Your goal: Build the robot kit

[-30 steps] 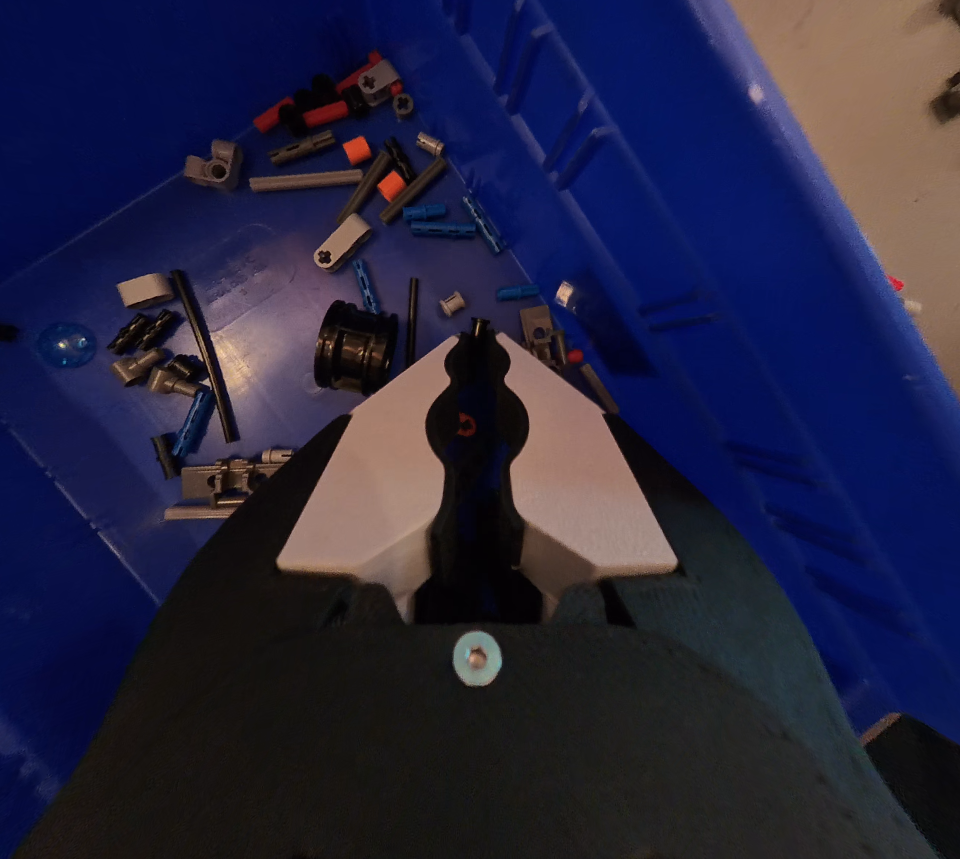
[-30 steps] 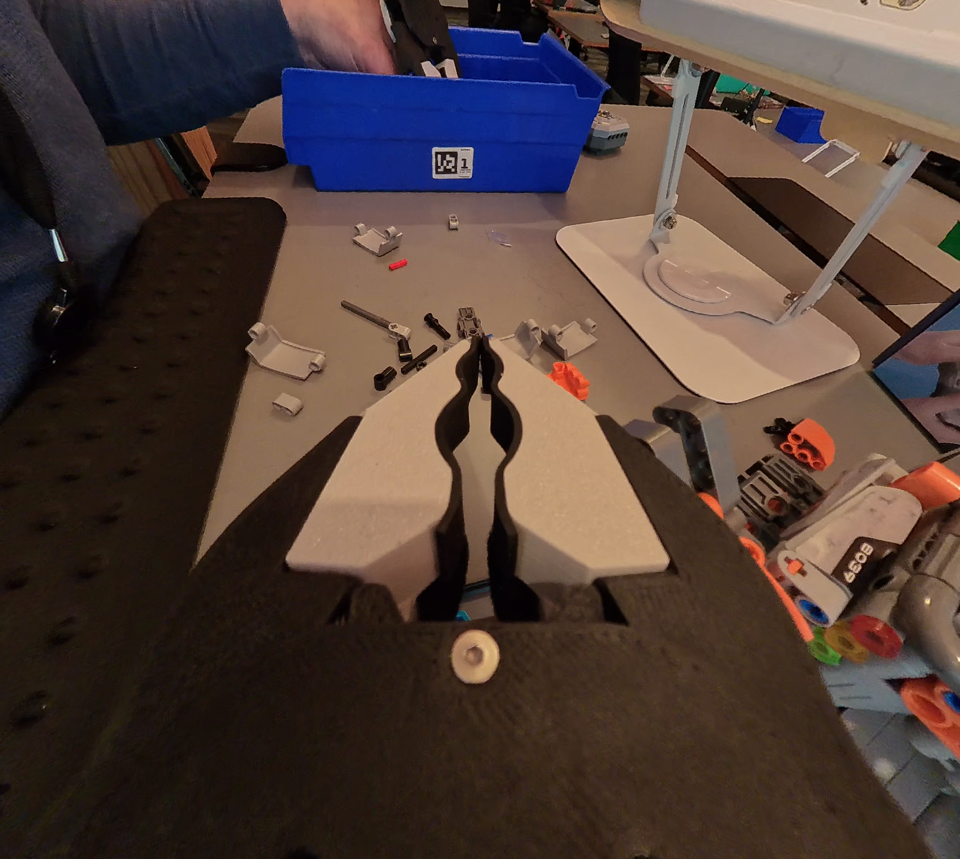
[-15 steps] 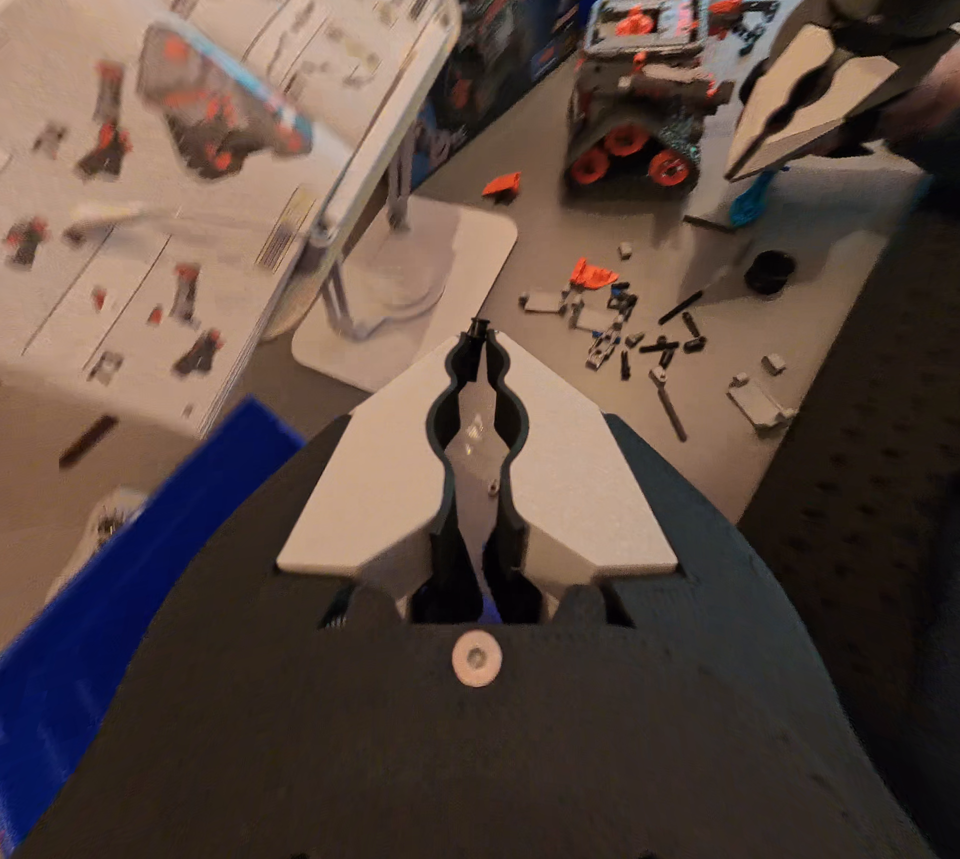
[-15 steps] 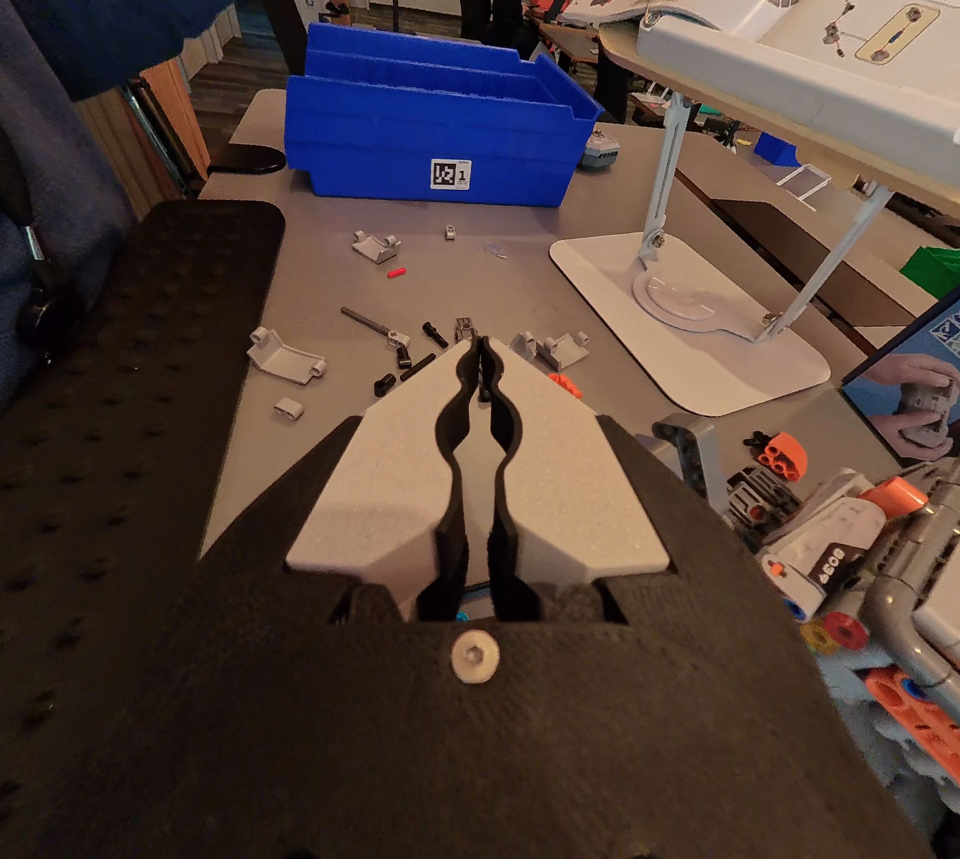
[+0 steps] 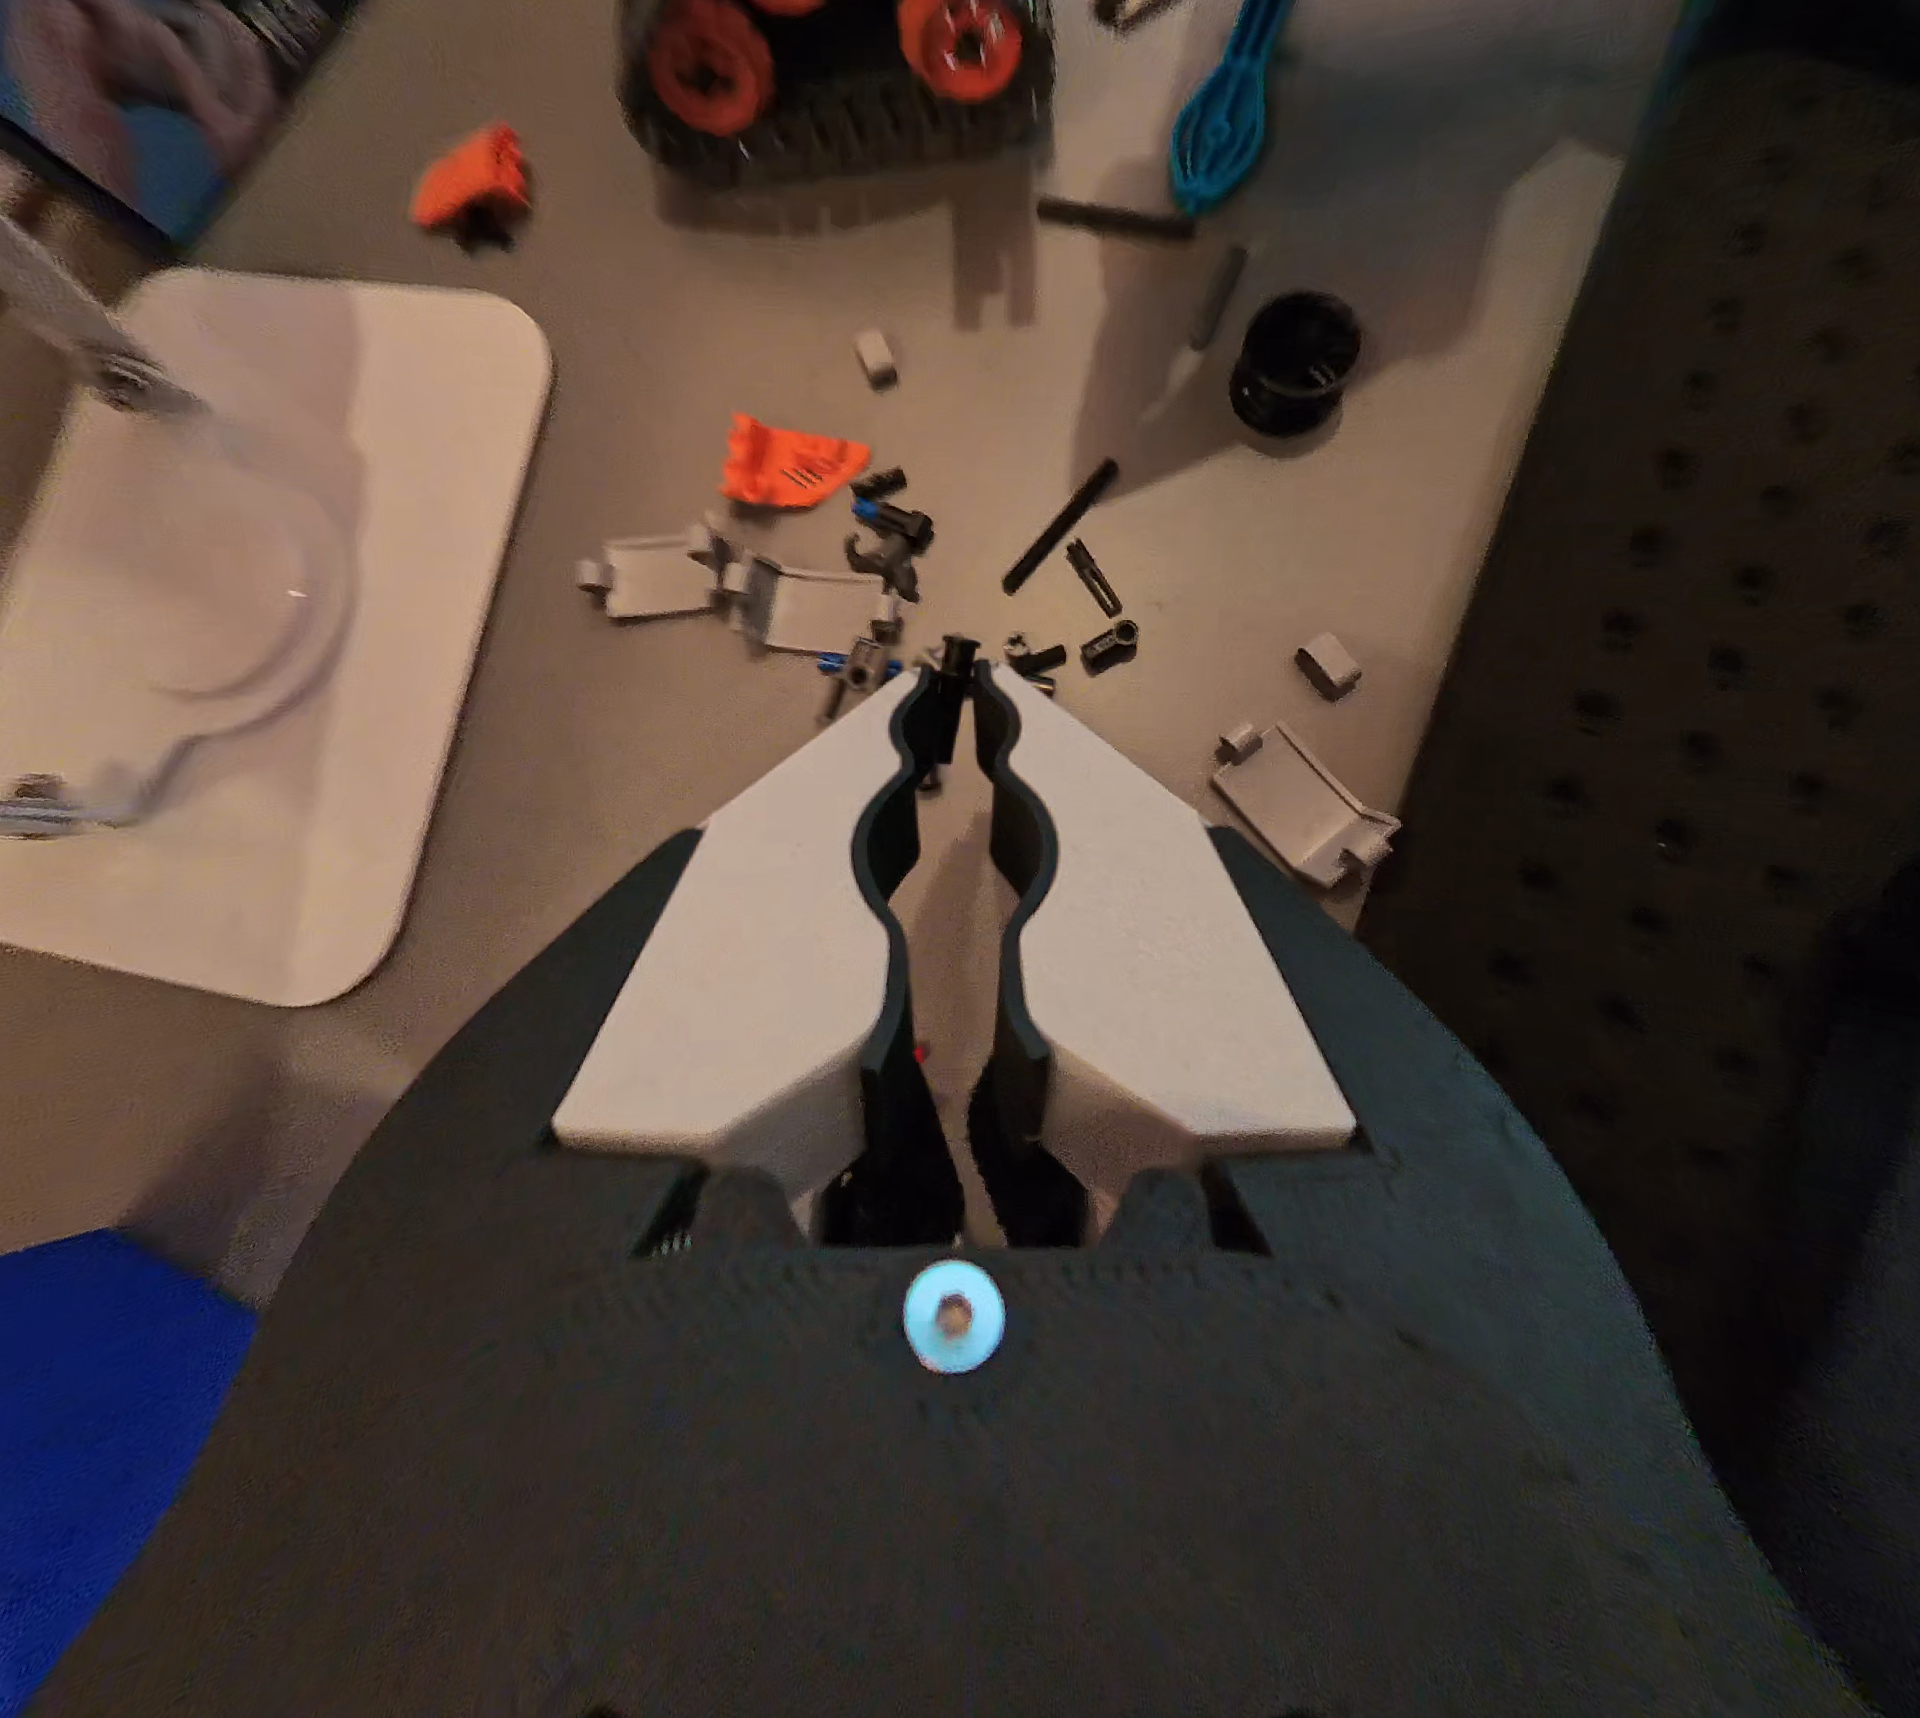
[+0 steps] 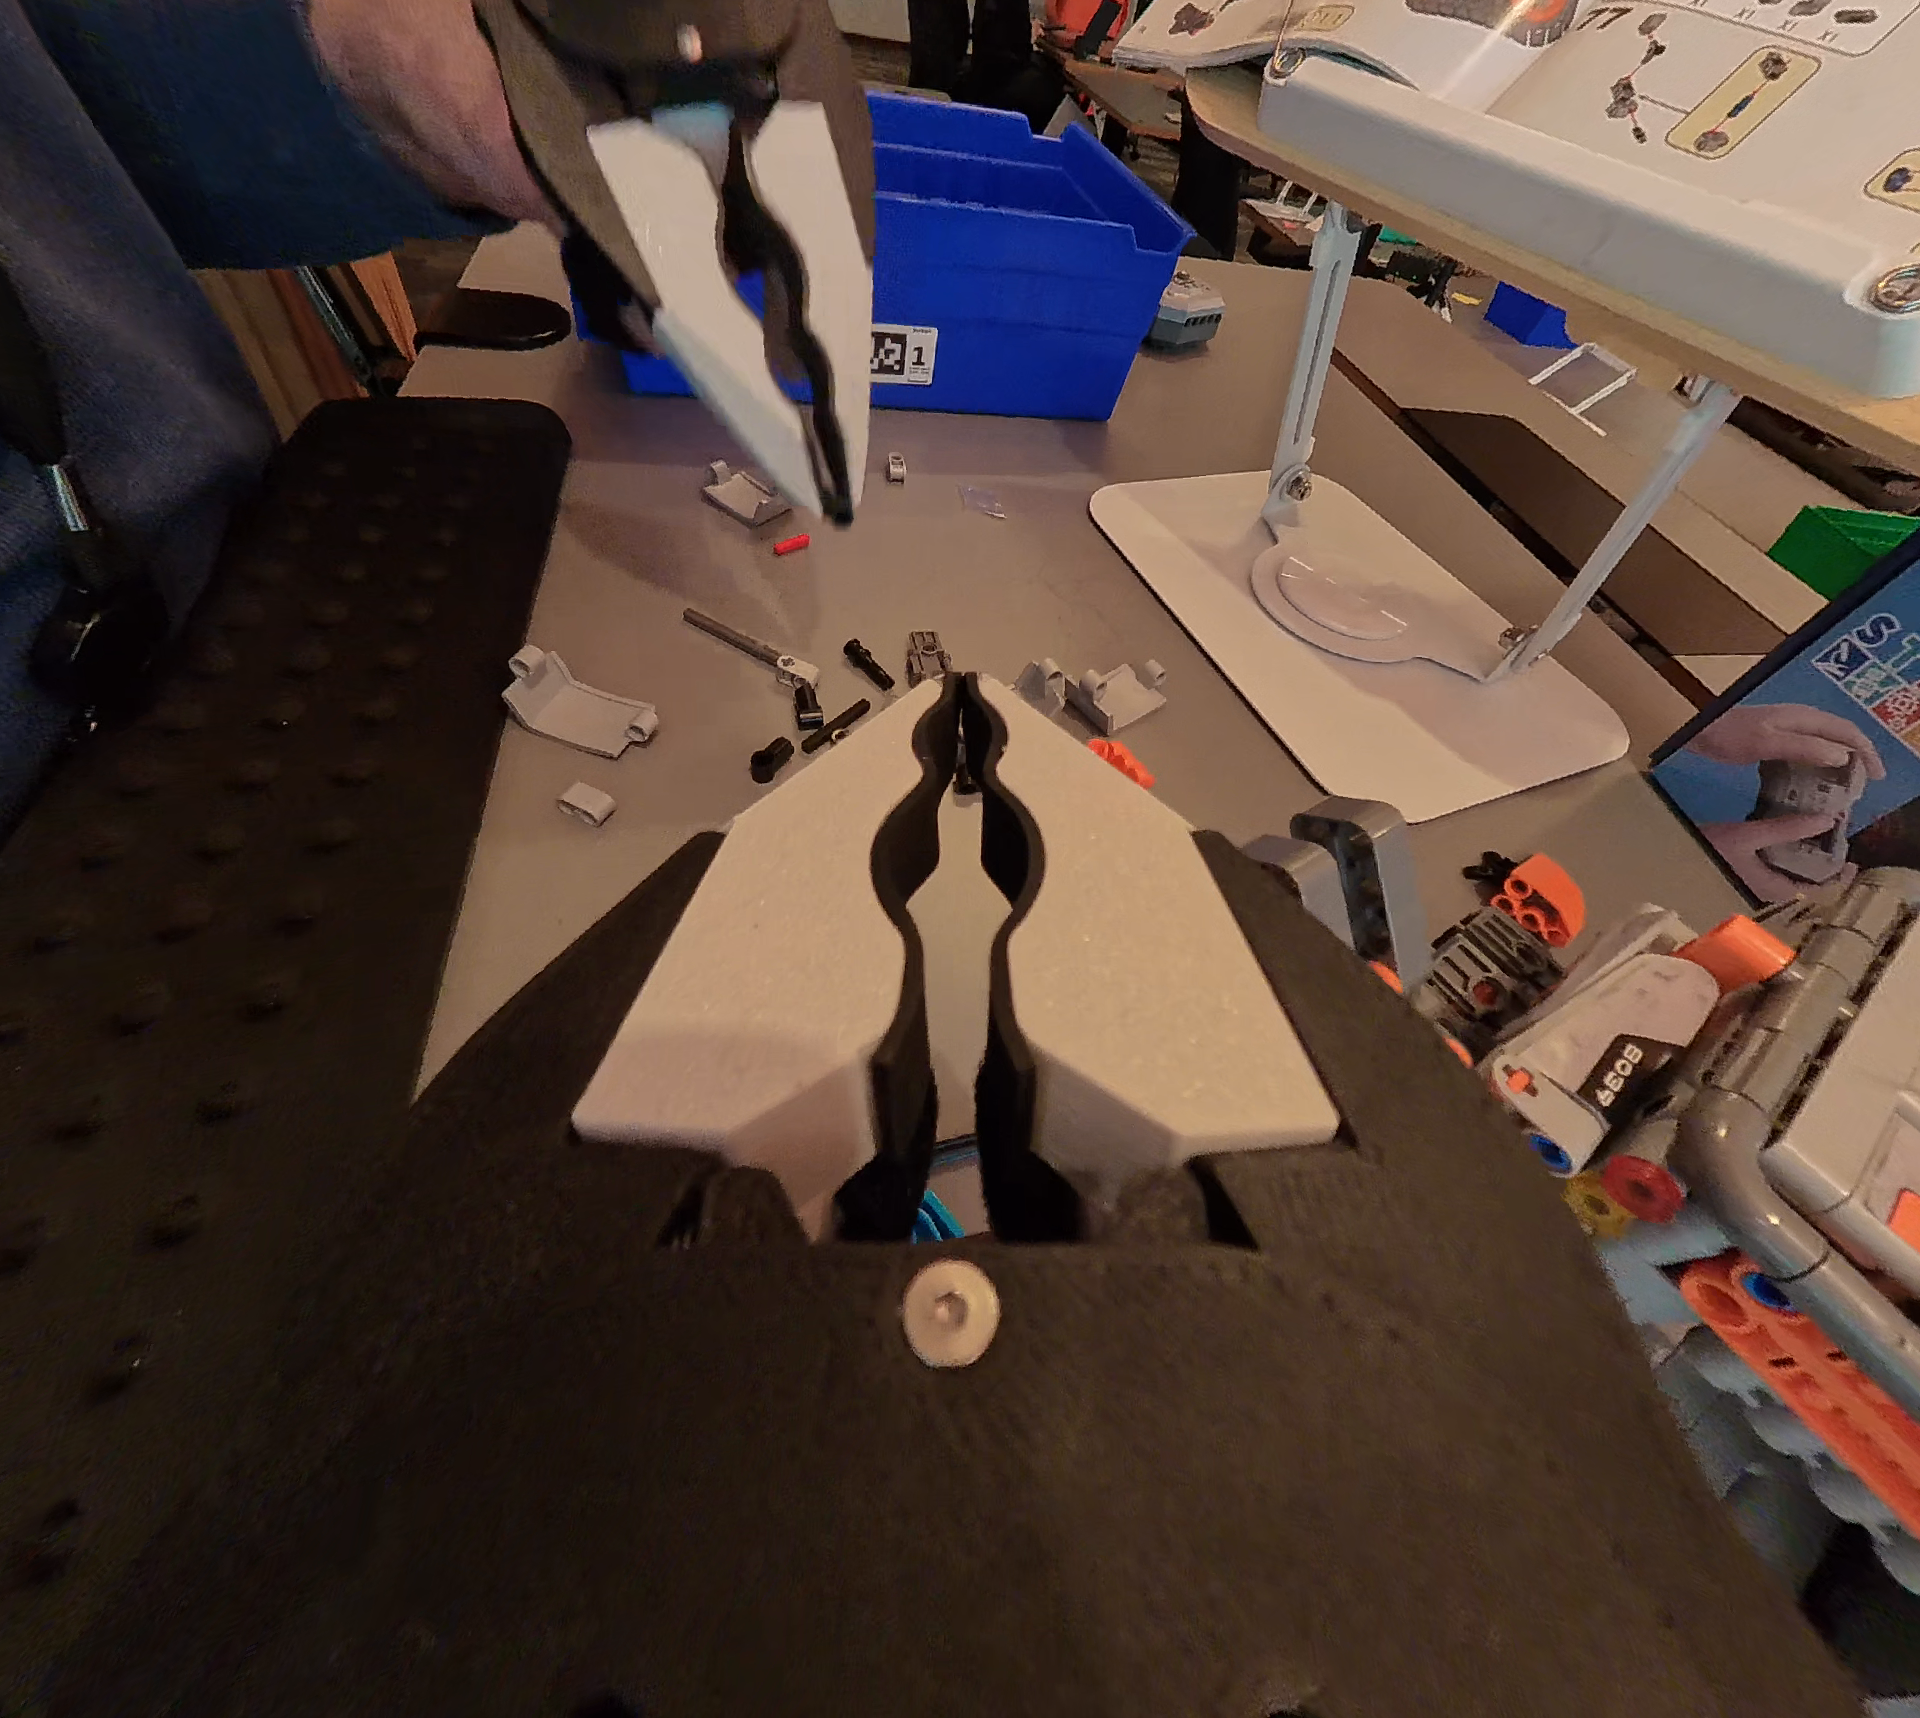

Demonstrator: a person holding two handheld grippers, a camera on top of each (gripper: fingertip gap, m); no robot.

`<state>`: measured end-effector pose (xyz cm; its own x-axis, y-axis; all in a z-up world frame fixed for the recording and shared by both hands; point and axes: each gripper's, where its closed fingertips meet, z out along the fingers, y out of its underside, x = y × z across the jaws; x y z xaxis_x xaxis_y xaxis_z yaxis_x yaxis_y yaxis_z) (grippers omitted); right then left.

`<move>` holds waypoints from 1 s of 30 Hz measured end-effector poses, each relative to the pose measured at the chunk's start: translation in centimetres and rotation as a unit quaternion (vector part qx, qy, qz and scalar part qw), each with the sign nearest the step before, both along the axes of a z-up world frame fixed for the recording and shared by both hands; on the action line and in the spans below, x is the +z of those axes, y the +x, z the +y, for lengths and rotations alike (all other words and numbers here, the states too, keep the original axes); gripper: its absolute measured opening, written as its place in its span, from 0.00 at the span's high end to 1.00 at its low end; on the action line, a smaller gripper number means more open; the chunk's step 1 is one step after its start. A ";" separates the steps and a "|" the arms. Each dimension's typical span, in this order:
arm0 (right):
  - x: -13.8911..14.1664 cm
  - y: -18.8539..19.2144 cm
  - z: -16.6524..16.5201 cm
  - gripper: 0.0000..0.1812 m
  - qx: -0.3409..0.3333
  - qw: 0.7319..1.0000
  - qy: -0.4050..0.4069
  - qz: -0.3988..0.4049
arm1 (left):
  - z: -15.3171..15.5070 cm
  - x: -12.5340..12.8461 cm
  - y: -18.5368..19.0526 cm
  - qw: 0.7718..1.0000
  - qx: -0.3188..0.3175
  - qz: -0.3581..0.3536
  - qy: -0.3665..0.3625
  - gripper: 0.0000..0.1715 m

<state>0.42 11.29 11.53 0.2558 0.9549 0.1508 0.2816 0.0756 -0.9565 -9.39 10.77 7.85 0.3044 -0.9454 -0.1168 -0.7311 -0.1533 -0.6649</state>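
Left hand-held gripper point(image 5: 954, 676): tips nearly closed, pinching one small black pin point(image 5: 954, 658) above the bench point(image 5: 644, 338). Right hand-held gripper point(image 6: 958, 692): tips closed, grip contents indeterminate. Beyond: two grey hinged panels point(image 5: 727, 588), one black wheel hub point(image 5: 1294, 361), one blue bin point(image 6: 1023, 286).

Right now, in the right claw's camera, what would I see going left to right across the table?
Black dotted mat, curved grey panel, thin grey rod, black peg, white stand base, blue box.
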 end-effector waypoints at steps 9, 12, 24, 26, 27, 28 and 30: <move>-0.4 0.1 0.6 1.00 -0.006 1.000 -0.012 0.001 | -0.4 -5.4 1.7 0.998 0.011 0.036 -0.053 0.92; -0.6 0.3 0.9 1.00 -0.011 1.000 -0.014 -0.001 | -0.4 -4.3 1.6 0.998 0.012 0.017 -0.051 0.87; -1.1 -0.2 1.1 1.00 -0.007 1.000 -0.028 -0.001 | -0.2 7.0 -19.6 0.992 0.126 -0.009 -0.024 0.94; -1.2 -0.3 1.1 1.00 -0.004 1.000 -0.030 -0.002 | -0.5 3.3 -24.4 0.980 0.178 0.047 -0.078 0.94; -1.3 -0.4 1.1 1.00 -0.003 1.000 -0.030 -0.003 | -1.3 1.3 -25.9 0.974 0.180 0.079 -0.110 0.93; -1.3 -0.5 1.0 1.00 -0.002 1.000 -0.031 -0.004 | -1.7 -0.3 -27.0 0.968 0.190 0.102 -0.128 0.93; -1.4 -0.5 1.0 1.00 -0.001 1.000 -0.031 -0.006 | -1.8 -2.4 -28.1 0.962 0.199 0.122 -0.142 0.93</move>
<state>-0.10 12.25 10.13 0.2567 0.9618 0.0949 0.2934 0.0160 -0.9558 -37.48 8.95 5.45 0.6444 -0.7645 0.0155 -0.7067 -0.6031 -0.3699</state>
